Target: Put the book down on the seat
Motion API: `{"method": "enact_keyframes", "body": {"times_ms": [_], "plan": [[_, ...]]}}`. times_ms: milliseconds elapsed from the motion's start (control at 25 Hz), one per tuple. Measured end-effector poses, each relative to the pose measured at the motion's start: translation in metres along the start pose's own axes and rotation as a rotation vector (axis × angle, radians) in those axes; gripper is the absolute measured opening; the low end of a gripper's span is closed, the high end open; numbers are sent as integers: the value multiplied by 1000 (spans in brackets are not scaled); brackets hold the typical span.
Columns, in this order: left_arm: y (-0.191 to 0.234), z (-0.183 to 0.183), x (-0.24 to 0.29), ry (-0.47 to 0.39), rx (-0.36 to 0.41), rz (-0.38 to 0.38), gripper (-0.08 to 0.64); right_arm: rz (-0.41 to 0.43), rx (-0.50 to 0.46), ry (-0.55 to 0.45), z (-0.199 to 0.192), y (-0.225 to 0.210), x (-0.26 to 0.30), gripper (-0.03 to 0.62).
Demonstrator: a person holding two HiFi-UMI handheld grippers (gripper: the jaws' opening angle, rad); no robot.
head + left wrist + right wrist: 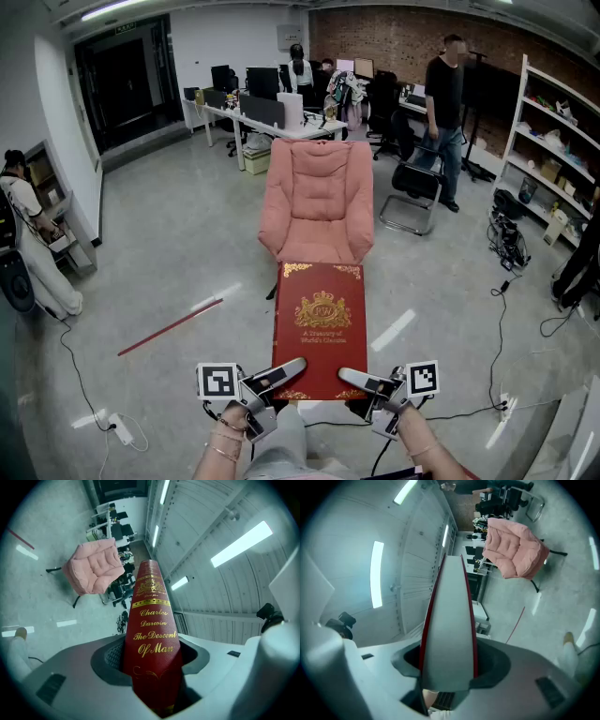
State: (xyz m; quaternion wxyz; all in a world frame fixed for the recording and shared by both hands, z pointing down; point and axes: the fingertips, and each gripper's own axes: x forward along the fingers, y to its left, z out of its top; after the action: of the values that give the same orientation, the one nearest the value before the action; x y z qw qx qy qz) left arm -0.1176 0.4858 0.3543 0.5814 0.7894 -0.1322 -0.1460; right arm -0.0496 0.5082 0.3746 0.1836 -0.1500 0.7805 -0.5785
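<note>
Book (319, 328) level: left gripper (281, 372) clamps spine edge, right gripper (361, 379) clamps page edge; open floor (178, 244) before armchair (319, 192)

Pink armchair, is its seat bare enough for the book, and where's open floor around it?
The seat is bare between both armrests. Open floor lies left, between armchair and red stick. Crowded behind with desks, and right with a black chair and cables.

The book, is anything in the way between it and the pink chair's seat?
Nothing visible. The book, held by the left gripper and right gripper, hovers before the pink chair; its seat is bare.
</note>
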Motion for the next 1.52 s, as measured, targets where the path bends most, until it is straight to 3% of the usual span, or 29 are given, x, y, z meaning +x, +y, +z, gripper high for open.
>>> {"method": "enact_keyframes", "body": {"times_ms": [200,400,760,1000,1400,1480,1520], "plan": [[4,3,2,-13,-28,7,241,3,4,0,5,-2,2,255],[17,7,3,-7,-9,17,241,2,8,-5,8,-11,3,255],[31,50,24,2,-47,-4,241,-9,29,-21,50,-29,25,255],[64,66,39,4,-68,2,241,-24,37,-29,69,-62,28,255],[71,145,70,15,-96,16,241,-35,97,-49,141,-70,69,255],[100,159,65,23,-71,69,241,-37,96,-50,153,-72,75,255],[128,168,56,31,-38,143,241,-38,91,-50,159,-73,79,255]]}}
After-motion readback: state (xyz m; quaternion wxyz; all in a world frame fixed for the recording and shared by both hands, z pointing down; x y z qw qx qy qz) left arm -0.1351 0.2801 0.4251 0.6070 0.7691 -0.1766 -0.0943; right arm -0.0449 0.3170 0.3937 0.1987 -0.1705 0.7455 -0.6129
